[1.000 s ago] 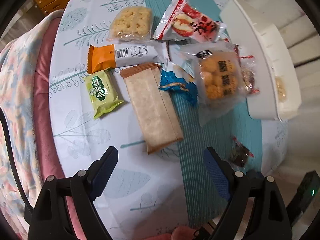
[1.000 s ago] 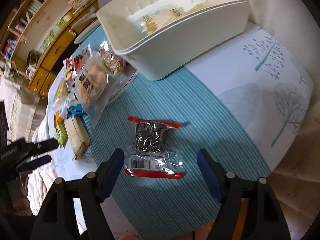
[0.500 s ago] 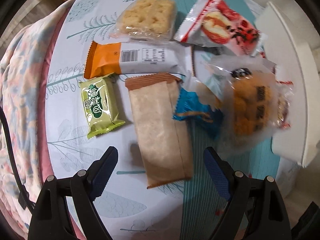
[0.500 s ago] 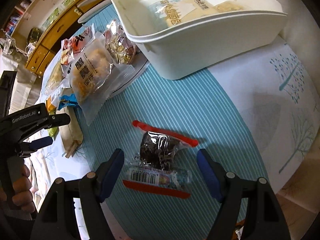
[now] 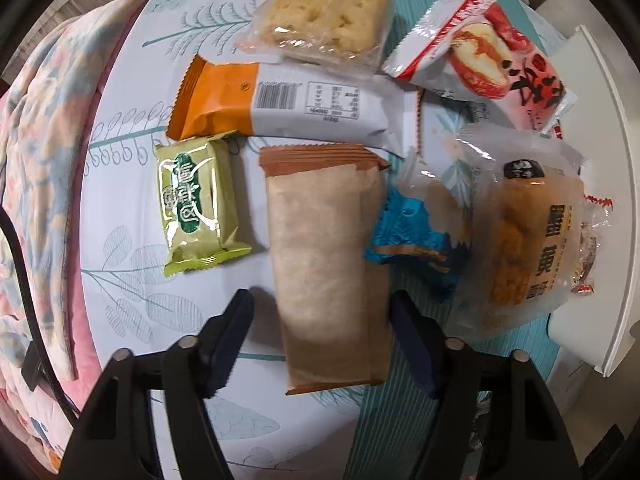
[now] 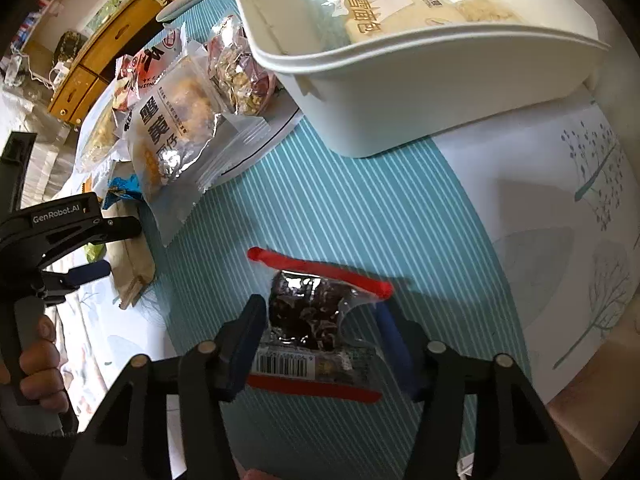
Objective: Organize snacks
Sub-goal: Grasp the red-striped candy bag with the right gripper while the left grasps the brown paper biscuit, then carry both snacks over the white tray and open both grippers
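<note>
My left gripper (image 5: 322,322) is open, its fingers on either side of the near end of a long brown paper snack packet (image 5: 326,264) lying on the tablecloth. My right gripper (image 6: 320,334) is open around a clear red-edged packet of dark snack (image 6: 310,316) on the teal stripe; whether the pads touch it I cannot tell. The white bin (image 6: 400,92) stands beyond it and holds a few packets. The left gripper also shows in the right wrist view (image 6: 102,248), held by a hand.
Around the brown packet lie a green packet (image 5: 196,204), an orange-and-white packet (image 5: 280,104), a clear cracker pack (image 5: 320,20), a red-and-white packet (image 5: 488,56), a blue packet (image 5: 416,236) and a clear bag of yellow pastry (image 5: 528,240). A pink floral blanket (image 5: 44,184) lies left of the table.
My left gripper has moved forward and down over the brown packet, its fingers narrowing. My right gripper has moved forward over the dark snack packet and its fingers have narrowed around it.
</note>
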The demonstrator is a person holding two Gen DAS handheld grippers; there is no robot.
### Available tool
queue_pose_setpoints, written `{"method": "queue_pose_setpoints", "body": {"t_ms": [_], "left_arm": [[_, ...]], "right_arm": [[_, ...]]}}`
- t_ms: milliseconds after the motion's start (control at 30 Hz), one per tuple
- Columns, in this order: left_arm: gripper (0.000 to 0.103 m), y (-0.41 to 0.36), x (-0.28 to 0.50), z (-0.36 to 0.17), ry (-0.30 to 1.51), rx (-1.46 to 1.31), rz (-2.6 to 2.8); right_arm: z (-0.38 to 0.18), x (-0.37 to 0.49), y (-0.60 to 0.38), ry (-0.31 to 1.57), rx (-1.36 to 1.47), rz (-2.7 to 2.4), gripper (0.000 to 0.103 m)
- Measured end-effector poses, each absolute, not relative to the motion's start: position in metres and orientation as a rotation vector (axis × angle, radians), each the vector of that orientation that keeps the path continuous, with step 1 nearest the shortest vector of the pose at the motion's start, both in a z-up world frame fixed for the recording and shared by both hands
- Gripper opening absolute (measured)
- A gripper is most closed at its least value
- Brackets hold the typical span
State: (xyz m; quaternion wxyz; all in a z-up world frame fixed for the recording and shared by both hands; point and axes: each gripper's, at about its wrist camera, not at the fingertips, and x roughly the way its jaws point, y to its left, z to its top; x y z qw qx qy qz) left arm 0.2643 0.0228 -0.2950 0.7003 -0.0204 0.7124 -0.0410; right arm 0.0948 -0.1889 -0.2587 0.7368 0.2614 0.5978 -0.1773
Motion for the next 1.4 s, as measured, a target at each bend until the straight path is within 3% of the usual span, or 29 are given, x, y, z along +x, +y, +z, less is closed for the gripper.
{"method": "queue_pose_setpoints", "body": {"t_ms": [67,100,667,1400], "left_arm": [[0.053,0.022,0.259,-0.295,1.579,-0.042,-0.1],[0.053,0.021,0.259,-0.296,1.584,-0.041,-0.101],[0.053,0.042,0.207,-0.289,1.685,-0.129,-0.171],[0.053,0.06,0.152,-0.145,1.375,-0.162,-0.492]], "right_arm": [[-0.259,0.099,-0.187,1.321,0.557,-0.377,0.045],[-0.259,0.1,-0.185,1.33,0.546,-0.369,0.042],[-0.254,0.085,-0.158,1.407,0.627,-0.356,0.041],[-0.14,0.065,-0.092,1.142,0.37,-0.338,0.041]]}}
